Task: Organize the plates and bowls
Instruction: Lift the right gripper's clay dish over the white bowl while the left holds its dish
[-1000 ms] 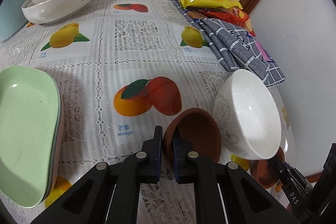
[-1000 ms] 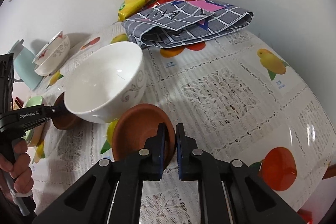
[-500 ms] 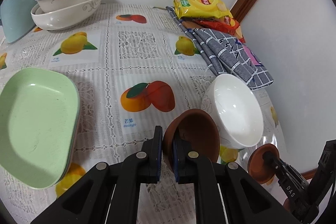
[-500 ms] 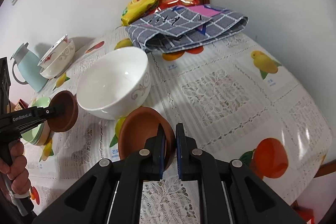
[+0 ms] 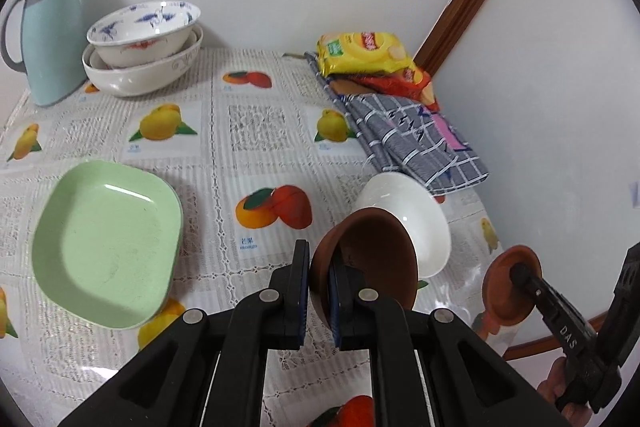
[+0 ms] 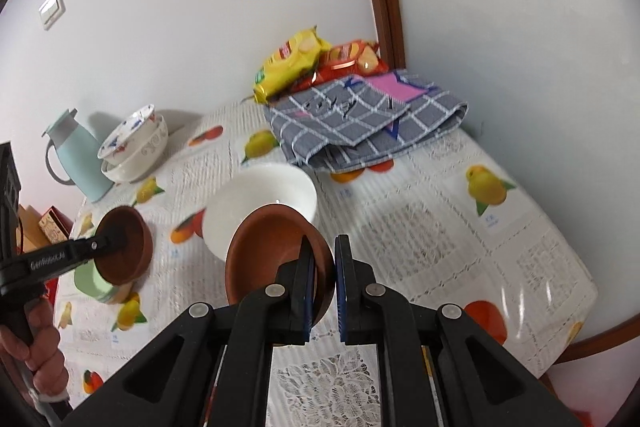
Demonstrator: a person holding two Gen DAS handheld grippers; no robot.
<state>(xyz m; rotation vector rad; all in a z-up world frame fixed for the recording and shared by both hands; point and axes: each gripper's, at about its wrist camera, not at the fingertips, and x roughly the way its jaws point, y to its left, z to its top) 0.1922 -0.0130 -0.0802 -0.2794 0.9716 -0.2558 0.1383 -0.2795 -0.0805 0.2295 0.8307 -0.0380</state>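
- Brown bowl [image 5: 372,255], left wrist view: left gripper [image 5: 318,291] clamped on its rim, lifted above the worktop [image 5: 256,131]; white bowl [image 5: 416,215] just beyond at 1 o'clock.
- Right wrist view: right gripper [image 6: 322,291] clamped on a second brown bowl [image 6: 272,251]; the white bowl [image 6: 260,203] lies at 11 o'clock, nearer this hand, I judge.

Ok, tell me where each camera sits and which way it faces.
Left wrist: on the left claw, angled down at the table; the claw grips a brown bowl; right claw at right.
Right wrist: on the right claw, angled down; it grips a brown saucer.
Shared: white bowl, both claws.
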